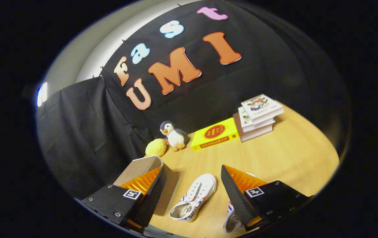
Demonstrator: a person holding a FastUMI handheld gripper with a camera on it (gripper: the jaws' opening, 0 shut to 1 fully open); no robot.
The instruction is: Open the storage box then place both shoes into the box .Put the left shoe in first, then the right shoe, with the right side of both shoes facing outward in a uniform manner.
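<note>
A white canvas shoe [194,198] with red and blue stripes along its side lies on the wooden table [284,155], in the gap between the two fingers and just ahead of them, its toe pointing away toward the far wall and its open collar nearest the camera. A second shoe [231,219] of the same look lies just to its right, mostly hidden behind the right finger, so only its striped side and part of the sole edge show. The storage box [142,168], a brownish box with its lid closed, stands to the left of the first shoe; the left finger covers its near corner and its lower part is cut off.

The gripper [194,186] hangs above the table with its jaws spread wide, holding nothing and touching neither shoe.

Further back, near the wall, a small plush penguin [174,135] stands beside a round yellow plush toy [156,147]. To their right lies a flat yellow box [214,133] with a red round mark, and beyond it a stack of books [257,116], slightly fanned. The print on them is too small to make out.

Black cloth [86,138] drapes the back and left side of the booth, with a pale wall above it.
</note>
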